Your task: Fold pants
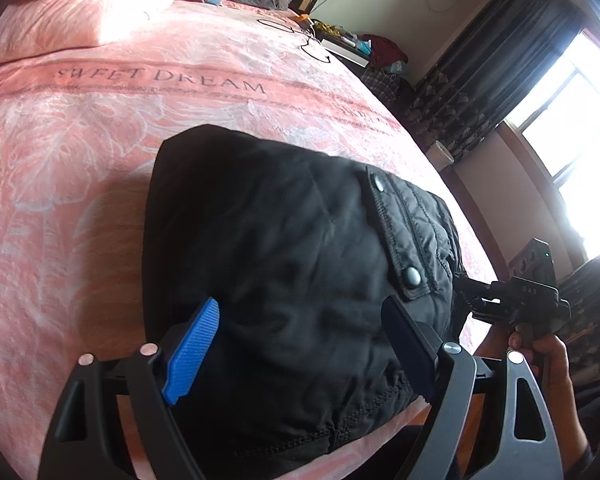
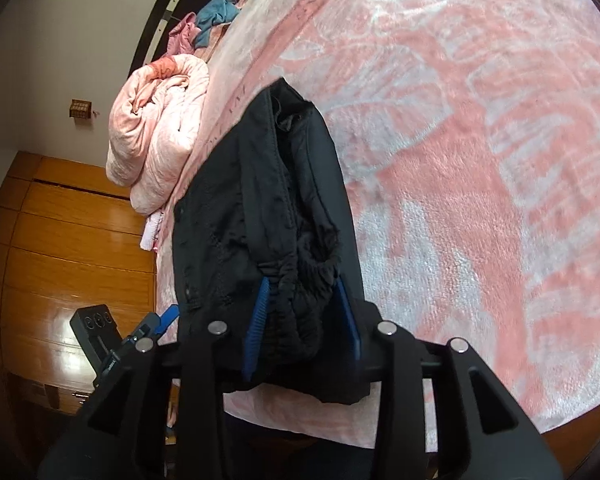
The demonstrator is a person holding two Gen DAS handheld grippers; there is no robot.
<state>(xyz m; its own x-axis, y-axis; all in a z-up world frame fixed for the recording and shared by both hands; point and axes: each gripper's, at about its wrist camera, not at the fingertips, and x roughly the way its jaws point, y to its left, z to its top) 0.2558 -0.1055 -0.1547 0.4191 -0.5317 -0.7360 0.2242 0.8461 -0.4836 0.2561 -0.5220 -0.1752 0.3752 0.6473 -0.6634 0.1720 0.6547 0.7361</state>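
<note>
I'm working in a home bedroom: a bed under a pink blanket (image 1: 100, 128) lettered "SWEET DREAM", a pillow (image 1: 60, 20) at its head, curtains (image 1: 500, 60) and a window (image 1: 572, 120) beside it, wooden floor (image 2: 60, 240) below.

Folded black pants (image 1: 284, 264), pink bedspread (image 1: 100, 140)

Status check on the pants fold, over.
Left claw open, over the black pants. Right claw straddles the bunched elastic waistband; grip unclear. Pants folded compact on the pink bedspread. Nothing in the way.
</note>
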